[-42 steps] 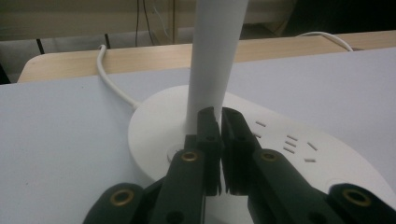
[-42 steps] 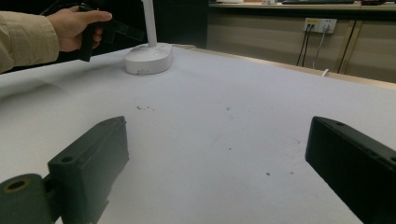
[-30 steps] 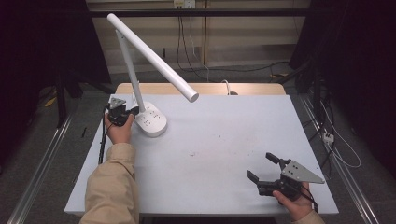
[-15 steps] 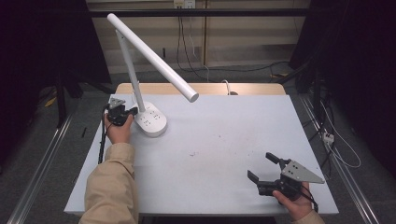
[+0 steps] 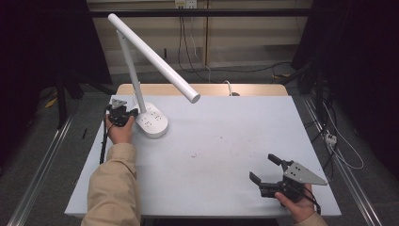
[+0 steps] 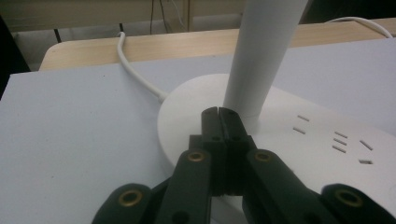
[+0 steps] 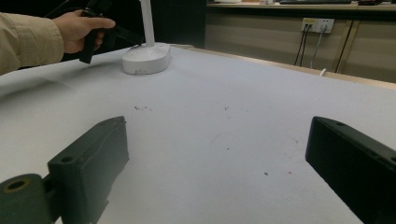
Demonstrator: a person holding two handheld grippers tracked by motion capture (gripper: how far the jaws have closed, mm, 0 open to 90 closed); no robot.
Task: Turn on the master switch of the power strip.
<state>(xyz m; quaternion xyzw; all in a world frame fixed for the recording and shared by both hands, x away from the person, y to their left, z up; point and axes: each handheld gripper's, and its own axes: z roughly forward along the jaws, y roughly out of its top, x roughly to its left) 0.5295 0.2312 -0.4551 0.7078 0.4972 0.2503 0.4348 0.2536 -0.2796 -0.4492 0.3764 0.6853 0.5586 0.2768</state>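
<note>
The left gripper (image 6: 218, 112) has its jaws pressed flat together with nothing between them, their tips resting on the round white base (image 6: 280, 140) of the desk lamp (image 5: 150, 70), right at the foot of the lamp's upright post (image 6: 261, 51). In the high view this gripper (image 5: 121, 113) sits at the far left of the white table (image 5: 226, 141), held by a hand (image 5: 120, 132) in a tan sleeve (image 5: 113, 188). The lamp's base carries small slots on its top, and a white cord (image 6: 135, 70) runs from it toward the table's far wooden edge. The lamp's long head slants out over the table.

The right gripper (image 5: 266, 170) is near the table's front right corner, well apart from the lamp, its jaws spread wide and empty above the bare tabletop (image 7: 224, 130), which shows a few small dark specks.
</note>
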